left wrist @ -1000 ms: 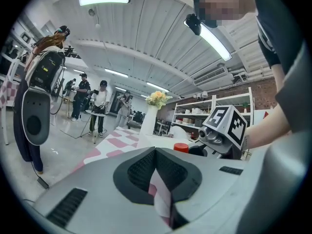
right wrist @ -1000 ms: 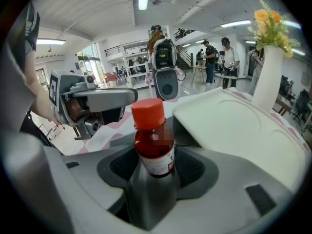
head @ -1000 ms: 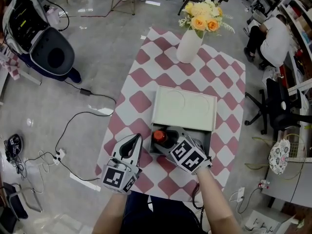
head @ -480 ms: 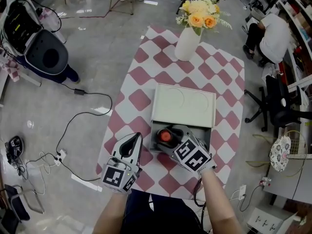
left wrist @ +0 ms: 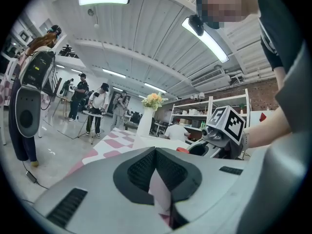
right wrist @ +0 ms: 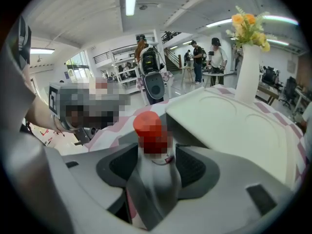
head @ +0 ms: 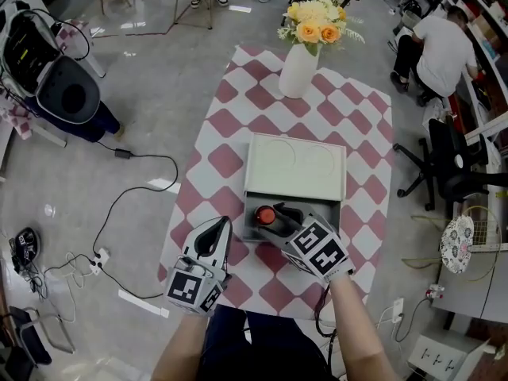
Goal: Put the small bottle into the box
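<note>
Sitting inside the box: small bottle.

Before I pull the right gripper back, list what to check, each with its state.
1. Small bottle inside the box's open part: ok.
2. Bottle's base resting on the box floor: cannot tell, hidden.
3. Right gripper free of the bottle: not ok; the bottle stands between its jaws, which are closing, pads not pressing.
4. Left gripper empty, jaws together, outside the box: ok.
5. Lid clear of the bottle: ok, covers only the far part.
</note>
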